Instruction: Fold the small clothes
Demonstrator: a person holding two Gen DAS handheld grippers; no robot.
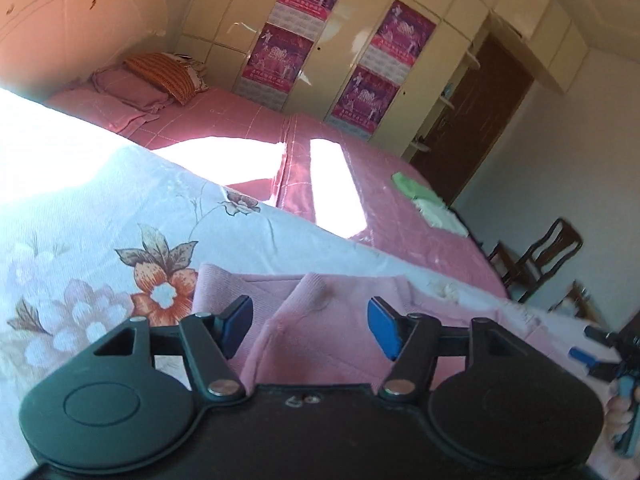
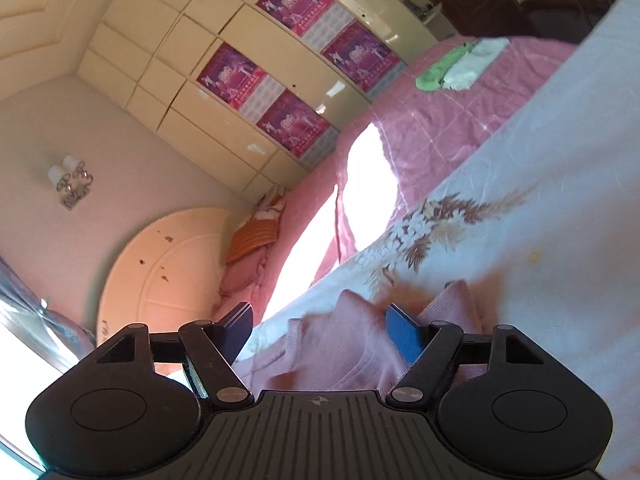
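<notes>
A small pink knit garment [image 1: 332, 344] lies rumpled on a white floral sheet [image 1: 120, 220], with a fold ridge running up its middle. My left gripper [image 1: 310, 316] hovers low over it, open, its blue pads on either side of that ridge and not pressing the cloth. In the right wrist view the same pink garment [image 2: 344, 344] bunches up between the fingers of my right gripper [image 2: 320, 320], which is also open and clear of it. The right gripper [image 1: 600, 352] shows at the right edge of the left wrist view, held by a hand.
Beyond the floral sheet [image 2: 520, 220] stretches a pink quilted bedspread [image 1: 400, 200] with bright sun patches. A green cloth [image 1: 412, 186] and a white cloth [image 1: 440, 214] lie folded near its far edge. Pillows [image 1: 160, 76], a cream wardrobe [image 1: 452, 20] and a wooden chair [image 1: 540, 256] stand behind.
</notes>
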